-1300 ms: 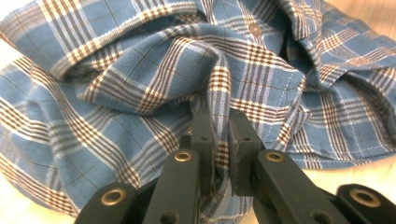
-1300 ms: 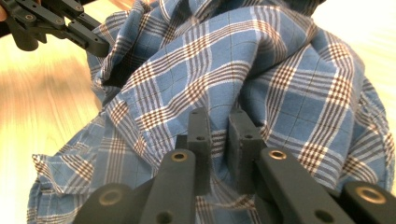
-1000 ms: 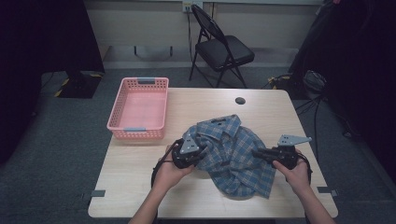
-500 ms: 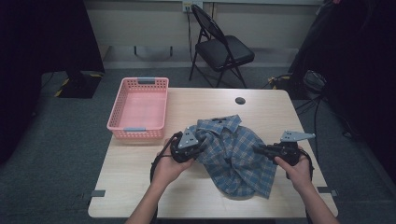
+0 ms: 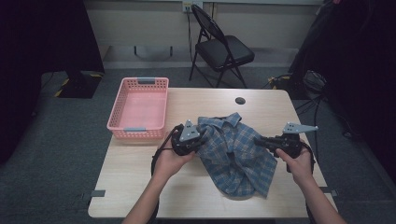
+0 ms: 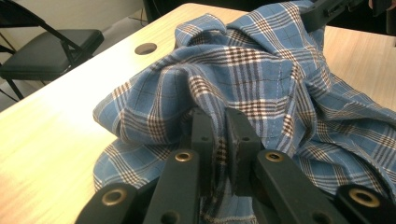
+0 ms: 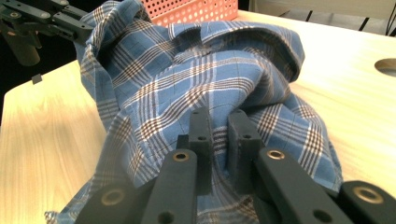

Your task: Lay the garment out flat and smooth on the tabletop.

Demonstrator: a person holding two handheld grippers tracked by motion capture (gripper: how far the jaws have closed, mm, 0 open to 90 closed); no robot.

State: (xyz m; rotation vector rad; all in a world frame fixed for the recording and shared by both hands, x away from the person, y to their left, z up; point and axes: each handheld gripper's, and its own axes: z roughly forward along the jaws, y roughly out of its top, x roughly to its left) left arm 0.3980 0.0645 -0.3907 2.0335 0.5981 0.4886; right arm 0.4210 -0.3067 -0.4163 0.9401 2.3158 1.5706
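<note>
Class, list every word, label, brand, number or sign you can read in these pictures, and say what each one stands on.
None: no readable text anywhere.
The plaid shirt, the pink basket, the table and the folding chair show no lettering.
The grey strip on the basket's near rim is blank or too small to read.

a bare lab: folding chair, floor cables, carpet.
</note>
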